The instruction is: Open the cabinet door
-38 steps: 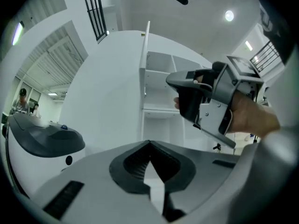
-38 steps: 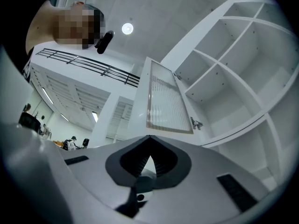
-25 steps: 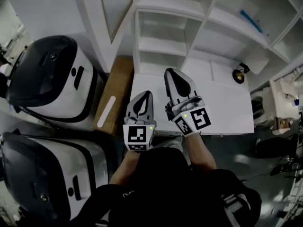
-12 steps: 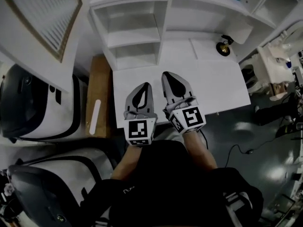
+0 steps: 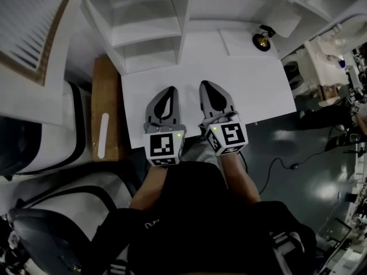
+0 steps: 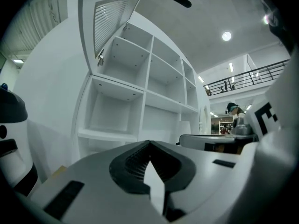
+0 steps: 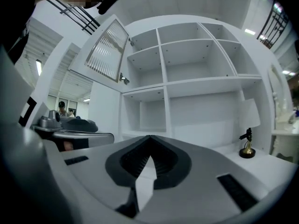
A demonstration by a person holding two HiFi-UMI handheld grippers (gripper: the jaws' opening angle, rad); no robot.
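The white cabinet door (image 5: 28, 33) with a slatted panel stands swung open at the upper left of the shelf unit (image 5: 149, 27). It also shows in the left gripper view (image 6: 110, 24) and the right gripper view (image 7: 105, 52). The compartment behind the door is bare. My left gripper (image 5: 168, 90) and right gripper (image 5: 210, 86) hover side by side over the near part of the white desk (image 5: 258, 90), well short of the door. Both point level at the shelves. The left gripper (image 6: 149, 143) and the right gripper (image 7: 150, 136) are each shut, with nothing between the jaws.
A small black-and-brass lamp (image 5: 262, 39) stands at the desk's back right. A cardboard box (image 5: 106, 107) sits left of the desk, beside large white-and-black machines (image 5: 63, 136). A cable (image 5: 275, 165) lies on the dark floor to the right.
Both grippers have drawn back from the shelves toward the desk's front edge and sunk lower, the right one more. The door stays open; both grippers stay shut.
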